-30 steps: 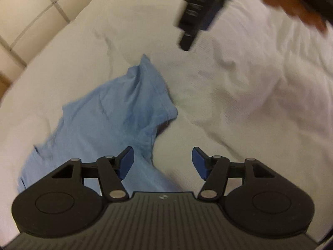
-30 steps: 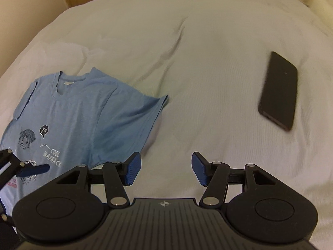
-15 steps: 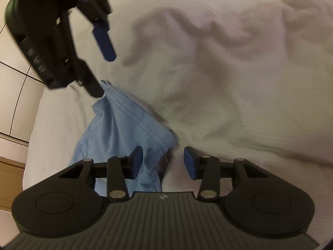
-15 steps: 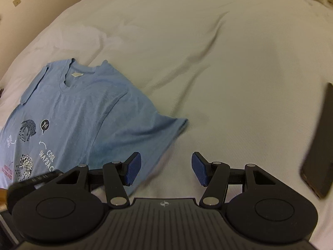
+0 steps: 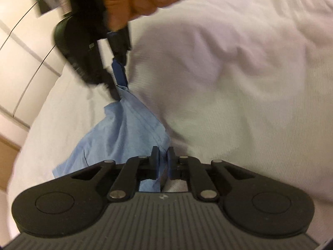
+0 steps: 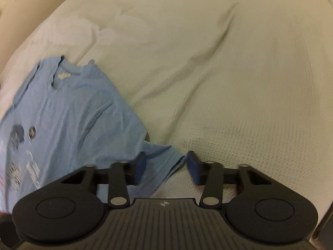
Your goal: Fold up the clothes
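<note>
A light blue T-shirt (image 6: 68, 112) with a printed front lies on the white bed, neck away from me. My left gripper (image 5: 163, 156) is shut on the shirt's hem corner (image 5: 160, 139). My right gripper (image 6: 165, 162) is open, its jaws either side of the shirt's sleeve edge (image 6: 177, 158). In the left wrist view the right gripper (image 5: 116, 81) shows at the upper left, held in a hand, with its tips down at the far end of the blue cloth (image 5: 124, 125).
The white bedspread (image 6: 229, 73) is wrinkled, with a long crease running across the middle. A wall and pale panels (image 5: 18, 48) lie beyond the bed's left edge.
My left gripper has closed on the shirt's hem corner. My right gripper has moved left and down to the sleeve, still open. The dark phone has left the right wrist view.
</note>
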A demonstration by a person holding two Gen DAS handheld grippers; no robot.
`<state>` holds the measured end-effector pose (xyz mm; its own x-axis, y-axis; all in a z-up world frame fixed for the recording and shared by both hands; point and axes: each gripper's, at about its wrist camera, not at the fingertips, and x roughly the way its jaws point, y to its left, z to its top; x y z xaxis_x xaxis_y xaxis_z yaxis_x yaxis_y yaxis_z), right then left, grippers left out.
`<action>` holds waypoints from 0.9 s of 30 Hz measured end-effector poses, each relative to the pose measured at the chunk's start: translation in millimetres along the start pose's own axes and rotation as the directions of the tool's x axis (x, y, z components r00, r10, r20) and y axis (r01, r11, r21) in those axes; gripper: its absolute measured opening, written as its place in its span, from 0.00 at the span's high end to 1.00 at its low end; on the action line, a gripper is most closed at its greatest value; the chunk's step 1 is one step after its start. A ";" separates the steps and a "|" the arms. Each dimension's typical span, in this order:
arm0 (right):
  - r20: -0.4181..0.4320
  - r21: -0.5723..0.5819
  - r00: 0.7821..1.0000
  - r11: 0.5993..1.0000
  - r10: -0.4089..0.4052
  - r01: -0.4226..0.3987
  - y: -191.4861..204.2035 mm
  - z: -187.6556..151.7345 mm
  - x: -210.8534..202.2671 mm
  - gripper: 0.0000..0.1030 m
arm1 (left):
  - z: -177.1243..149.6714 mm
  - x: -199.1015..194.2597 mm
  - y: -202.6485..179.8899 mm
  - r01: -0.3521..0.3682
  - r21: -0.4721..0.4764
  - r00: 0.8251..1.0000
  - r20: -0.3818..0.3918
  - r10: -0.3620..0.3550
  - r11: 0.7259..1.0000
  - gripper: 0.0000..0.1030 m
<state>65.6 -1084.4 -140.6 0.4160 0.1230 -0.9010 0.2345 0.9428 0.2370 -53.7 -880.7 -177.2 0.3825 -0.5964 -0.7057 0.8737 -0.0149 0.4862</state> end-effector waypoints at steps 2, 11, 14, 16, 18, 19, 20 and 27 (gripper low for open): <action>0.018 0.045 1.000 0.999 0.006 -0.007 -3.7 0.5 -3.7 0.93 | -0.8 -6.2 13.7 0.041 -0.140 0.999 0.033 -0.037 0.989 0.94; 0.124 0.037 0.992 0.999 0.020 -0.025 25.6 4.7 -45.0 0.94 | -40.5 -25.2 84.7 0.120 -0.818 0.992 0.077 -0.100 0.563 0.92; 0.137 -0.012 0.988 0.998 0.070 -0.069 54.0 14.5 -43.2 0.94 | -69.6 -24.9 102.2 0.118 -0.952 0.990 0.089 -0.111 0.283 0.92; 0.142 -0.046 0.984 0.994 0.106 -0.100 73.5 21.6 -40.6 0.93 | -87.8 -25.0 108.7 0.104 -0.987 0.990 0.091 -0.108 0.120 0.92; 0.129 -0.087 0.977 0.984 0.168 -0.158 97.2 22.5 -31.6 0.85 | -104.2 -25.4 112.5 0.084 -0.996 0.991 0.085 -0.101 -0.017 0.92; 0.121 -0.105 0.972 0.976 0.203 -0.191 106.5 23.5 -27.6 0.80 | -112.4 -25.6 114.4 0.073 -0.994 0.992 0.081 -0.097 -0.086 0.92; 0.122 -0.120 0.965 0.969 0.232 -0.217 113.3 25.9 -25.6 0.71 | -120.2 -25.8 116.3 0.063 -0.987 0.992 0.077 -0.095 -0.147 0.92; 0.123 -0.102 0.981 0.985 0.151 -0.139 99.4 20.7 -19.2 0.66 | -154.8 -26.1 124.9 0.023 -0.954 0.992 0.057 -0.109 -0.297 0.92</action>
<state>99.1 -999.5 -92.2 0.5517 0.2248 -0.8032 0.0838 0.9432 0.3215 92.0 -742.7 -177.8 0.2669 -0.6363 -0.7238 0.0356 0.7570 -0.6524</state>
